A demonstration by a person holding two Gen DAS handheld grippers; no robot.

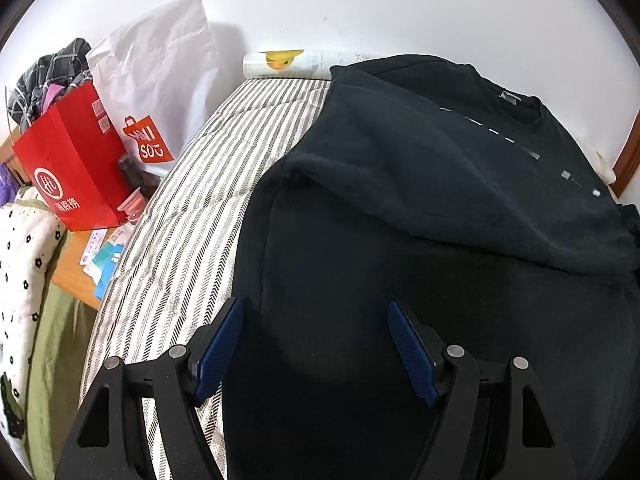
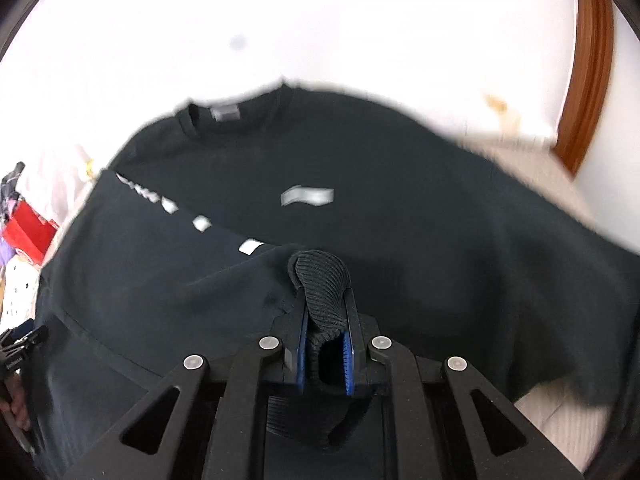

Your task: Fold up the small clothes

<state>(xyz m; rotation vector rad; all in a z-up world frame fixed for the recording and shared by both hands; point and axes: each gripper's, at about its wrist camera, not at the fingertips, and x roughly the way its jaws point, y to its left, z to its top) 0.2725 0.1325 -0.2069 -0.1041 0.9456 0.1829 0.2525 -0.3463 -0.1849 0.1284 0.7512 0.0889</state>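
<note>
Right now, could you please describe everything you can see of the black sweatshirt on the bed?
The black sweatshirt lies spread over the striped bedding, neck toward the wall. It looks like soft, matte knit, with a grey neck label, a pale chest logo and pale marks along one sleeve, which is folded across the body. The right gripper is shut on its ribbed cuff; the left gripper hovers open above it.

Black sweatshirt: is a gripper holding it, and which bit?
Yes: the right gripper pinches the sweatshirt by a ribbed cuff. The left gripper holds nothing.
</note>
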